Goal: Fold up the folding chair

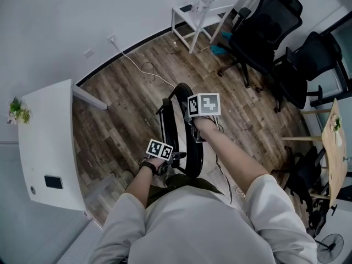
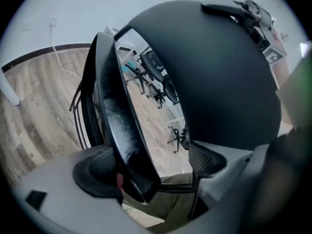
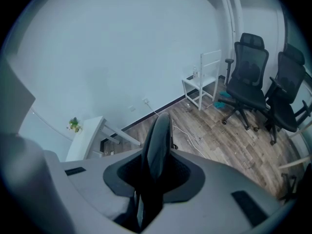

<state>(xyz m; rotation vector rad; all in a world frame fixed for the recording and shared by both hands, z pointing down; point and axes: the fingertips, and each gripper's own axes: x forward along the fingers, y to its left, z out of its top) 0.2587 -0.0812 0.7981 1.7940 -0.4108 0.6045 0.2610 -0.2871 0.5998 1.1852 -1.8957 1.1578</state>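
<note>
The black folding chair (image 1: 181,126), made of two round padded discs on a thin black tube frame, stands upright on the wood-plank floor (image 1: 126,109). From above it shows edge-on. The discs are drawn nearly face to face, with a narrow wedge of gap left between them. The slim frame tubes run alongside the outer disc.

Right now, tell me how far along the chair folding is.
Mostly done: the folding chair stands upright and narrow, its two panels close together. In hand: the right gripper is clamped on one panel's edge; the left gripper has the other panel's rim between open jaws. Left: a wedge of floor shows between the panels, so they probably need pressing flat.
</note>
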